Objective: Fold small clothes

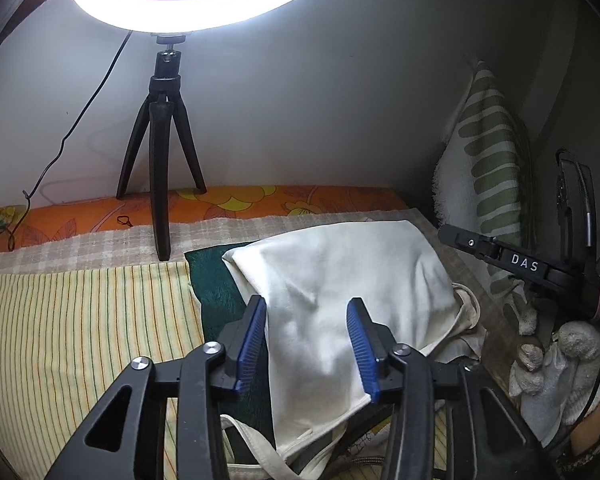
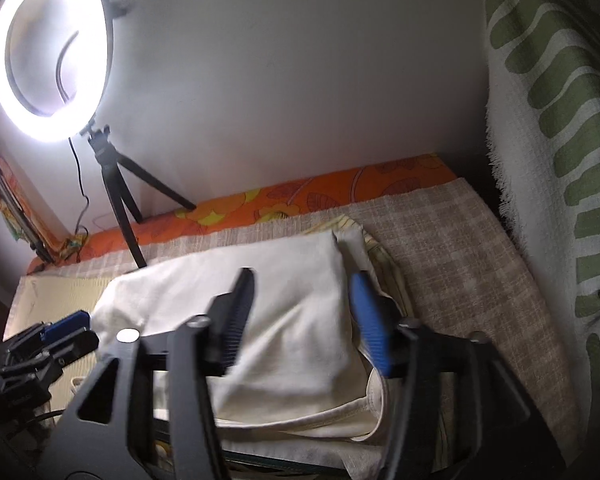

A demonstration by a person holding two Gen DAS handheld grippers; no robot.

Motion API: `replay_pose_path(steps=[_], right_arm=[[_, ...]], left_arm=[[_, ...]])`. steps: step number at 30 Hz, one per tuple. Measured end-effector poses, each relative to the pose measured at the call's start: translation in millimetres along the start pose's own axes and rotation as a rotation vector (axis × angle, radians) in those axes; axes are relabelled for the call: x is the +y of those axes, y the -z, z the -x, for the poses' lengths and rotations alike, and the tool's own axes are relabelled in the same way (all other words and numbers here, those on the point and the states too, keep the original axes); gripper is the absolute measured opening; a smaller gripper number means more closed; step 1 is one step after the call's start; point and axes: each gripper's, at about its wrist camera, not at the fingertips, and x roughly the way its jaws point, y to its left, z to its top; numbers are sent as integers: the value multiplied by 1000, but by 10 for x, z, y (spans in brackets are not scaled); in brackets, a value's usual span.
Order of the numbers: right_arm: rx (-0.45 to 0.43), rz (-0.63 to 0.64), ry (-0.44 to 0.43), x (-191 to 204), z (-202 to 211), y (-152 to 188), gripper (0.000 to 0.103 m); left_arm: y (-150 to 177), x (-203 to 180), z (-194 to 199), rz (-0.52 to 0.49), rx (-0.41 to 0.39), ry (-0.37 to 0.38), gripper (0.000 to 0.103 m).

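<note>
A cream-white garment (image 1: 340, 304) lies folded over on a dark green cloth (image 1: 216, 288), its strap edges showing at the near side. My left gripper (image 1: 308, 344) is open, its blue pads on either side above the garment's near part, holding nothing. In the right wrist view the same garment (image 2: 284, 320) lies in a folded heap. My right gripper (image 2: 304, 312) is open above it, with fingers spread over the fabric. The left gripper (image 2: 60, 332) shows at the lower left of that view. The right gripper's body (image 1: 516, 264) shows at the right of the left wrist view.
A ring light (image 1: 204, 4) on a black tripod (image 1: 160, 168) stands at the back by the wall. A striped yellow cloth (image 1: 80, 328), a checked beige cloth (image 2: 460, 264) and an orange floral sheet (image 1: 260, 204) cover the surface. A green-patterned towel (image 2: 560, 160) hangs at the right.
</note>
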Motion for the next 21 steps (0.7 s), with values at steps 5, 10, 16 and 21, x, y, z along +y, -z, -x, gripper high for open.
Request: replay_pose_path(steps=[5, 10, 16, 21], right_arm=[[-23, -5, 2, 9, 177, -25, 60], [-35, 11, 6, 120, 371, -9, 65], [-60, 25, 7, 302, 700, 27, 69], [-83, 31, 6, 490, 1020, 90, 72]], left_arm=[[9, -34, 132, -9, -19, -10, 70], [36, -113, 288, -18, -23, -5, 80], [96, -220, 604, -48, -43, 0, 85], [158, -283, 952, -69, -73, 2, 89]])
